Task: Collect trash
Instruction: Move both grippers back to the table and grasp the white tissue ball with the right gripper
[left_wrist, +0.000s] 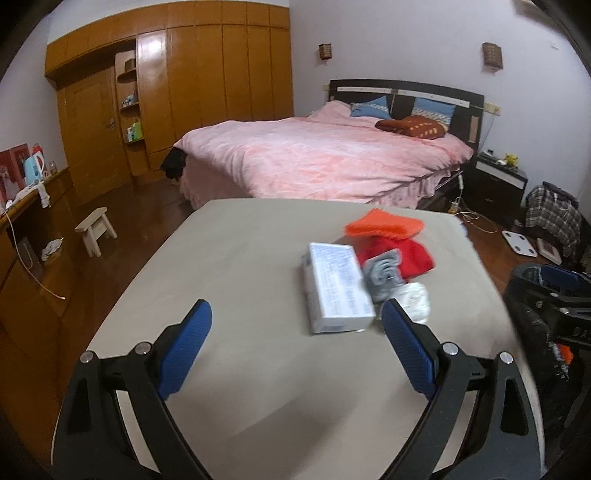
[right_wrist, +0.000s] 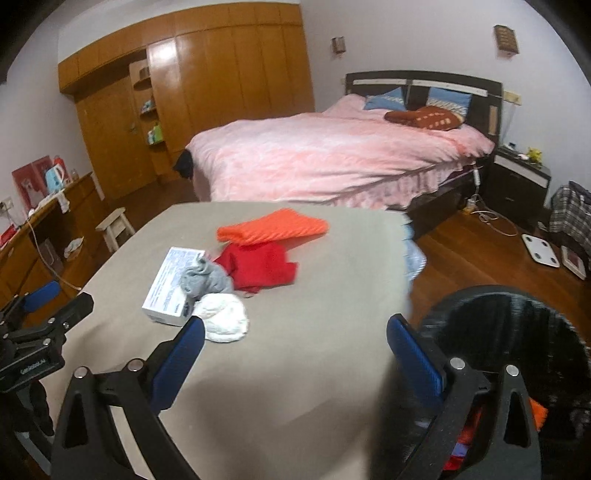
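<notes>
Trash, a white box (left_wrist: 336, 286), a grey rag (left_wrist: 384, 275) and a white wad (left_wrist: 415, 301), is seen on the table (left_wrist: 240, 266) just ahead of the left tongs (left_wrist: 297, 319). Both the left and the right tongs (right_wrist: 295, 334) are held apart and empty. A black bin (right_wrist: 517, 332) is seen beside the right tongs' right finger.

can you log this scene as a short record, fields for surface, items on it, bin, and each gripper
surface: table under grey-beige cloth
items: white printed cardboard box, grey crumpled rag, white crumpled wad, red cloth, orange ribbed cloth
bin: black round bin right of the table, some orange and red already inside
left gripper: open, empty, facing the box
right gripper: open, empty
</notes>
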